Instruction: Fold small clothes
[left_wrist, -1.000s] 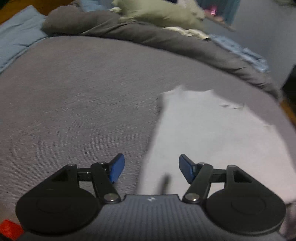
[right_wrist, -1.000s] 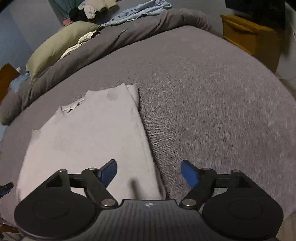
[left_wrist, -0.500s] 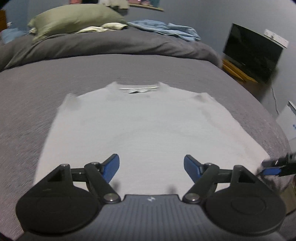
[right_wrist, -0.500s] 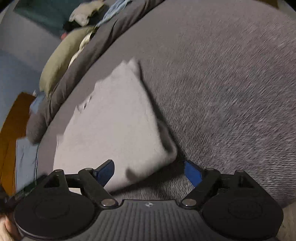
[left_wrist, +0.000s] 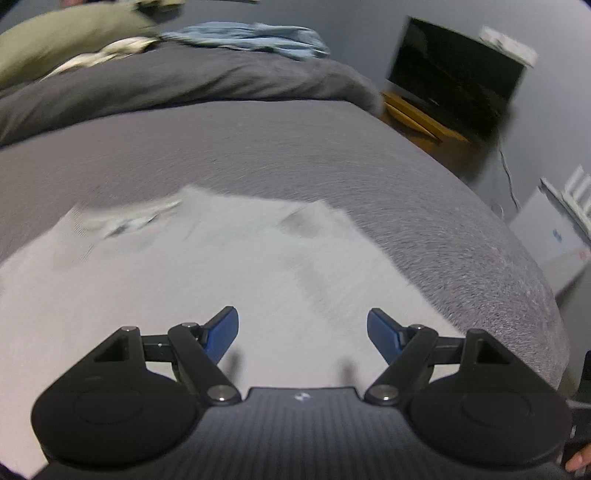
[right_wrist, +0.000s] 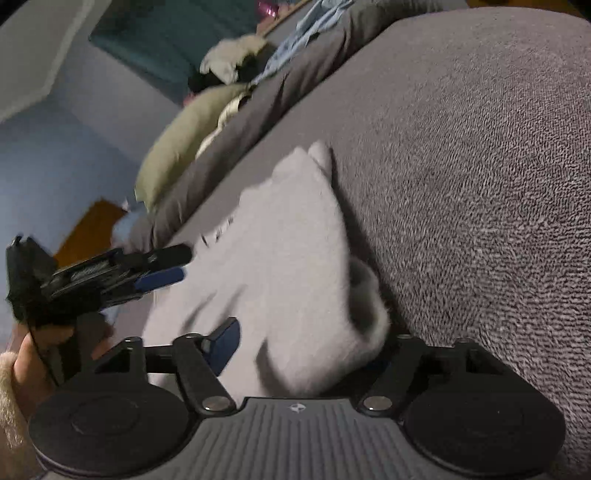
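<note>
Right gripper (right_wrist: 299, 343) is closing around the shirt (right_wrist: 288, 266) corner between its jaws; pinch both layers; left gripper (left_wrist: 303, 332) hovers released

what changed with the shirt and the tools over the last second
The right tool dropped to the white shirt's near corner, which now bunches between its closing jaws. The left tool swept across over the shirt, open and empty. The shirt otherwise stayed flat on the grey bed.
</note>
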